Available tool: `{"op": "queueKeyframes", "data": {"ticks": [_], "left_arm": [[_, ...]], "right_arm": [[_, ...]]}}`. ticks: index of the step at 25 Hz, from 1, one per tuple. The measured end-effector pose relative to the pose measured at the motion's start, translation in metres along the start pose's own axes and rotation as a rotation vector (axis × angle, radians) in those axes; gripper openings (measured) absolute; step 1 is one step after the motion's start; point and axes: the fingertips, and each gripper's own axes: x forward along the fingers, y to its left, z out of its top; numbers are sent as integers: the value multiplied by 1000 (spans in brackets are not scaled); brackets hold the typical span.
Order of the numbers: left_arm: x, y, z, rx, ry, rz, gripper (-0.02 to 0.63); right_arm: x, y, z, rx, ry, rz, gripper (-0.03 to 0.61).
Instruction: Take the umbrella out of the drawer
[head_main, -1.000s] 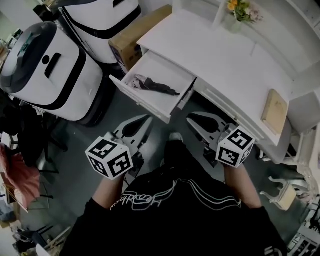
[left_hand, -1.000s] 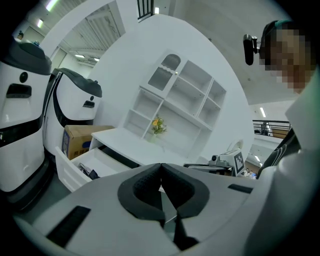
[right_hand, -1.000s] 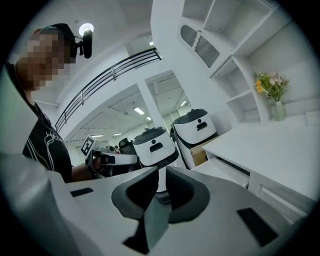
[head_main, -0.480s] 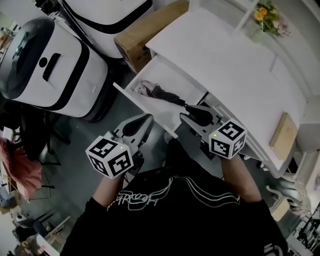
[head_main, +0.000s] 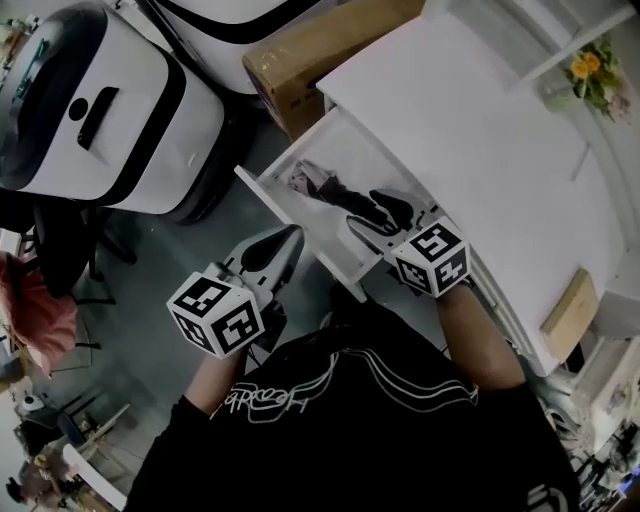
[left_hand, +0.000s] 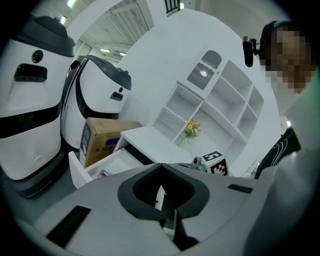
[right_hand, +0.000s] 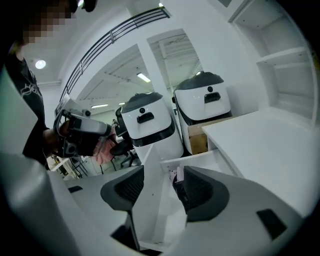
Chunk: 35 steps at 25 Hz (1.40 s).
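Note:
The white drawer (head_main: 268, 190) stands pulled out from the desk, and a folded black umbrella (head_main: 335, 193) with a pinkish end lies in it. My right gripper (head_main: 375, 218) hangs over the drawer's near right part, just short of the umbrella. Its jaws are opening and nothing is pressed between them. In the right gripper view the umbrella (right_hand: 176, 181) lies on the drawer floor (right_hand: 160, 215) ahead of the gap of the right gripper (right_hand: 162, 172). My left gripper (head_main: 293, 234) is shut and empty, outside the drawer front. In its own view the left gripper (left_hand: 161, 164) points at the drawer (left_hand: 95, 170).
Two large white and black machines (head_main: 95, 110) stand left of the drawer, with a cardboard box (head_main: 320, 50) behind it. The white desk top (head_main: 460, 130) carries a flower vase (head_main: 585, 75) and a tan book (head_main: 568, 315). A chair with pink cloth (head_main: 35, 320) is at far left.
Both grippers moved forward toward the drawer. The right one went from the desk's front to above the drawer and its jaws went from shut to wide apart.

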Motion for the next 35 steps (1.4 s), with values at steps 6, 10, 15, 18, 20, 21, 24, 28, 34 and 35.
{"op": "queueKeyframes", "data": {"ticks": [6,10,15,18,20,21,24,28,34,35], "left_arm": [[7,31,3,-44,5,40,20],[10,51,3,-67,17,77,20],[10,74,2,-87,20,122,20],[12,86,4,-100,16,140,20],[13,92,4,-111,14,144,20],[13,94,3,-115,14,145,20],[15,101,1,-128,16,150,20],[16,106,-1,-141,14,157,20],[12,115,-5,-160,16,169,20],[11,116,-6,-162,14,170,20]], "right_arm": [[59,-25,-32,-75,165,30,239],[95,-43,-61,-135,275,31,241],[126,-60,-95,-191,392,35,239],[142,-74,-114,-218,454,24,240],[150,-81,-124,-238,491,19,239],[154,-83,-129,-251,505,22,239],[165,-86,-141,-275,545,35,239],[175,-93,-159,-285,594,23,239],[183,-96,-172,-382,643,-6,239],[184,-97,-172,-385,644,-12,239]]}}
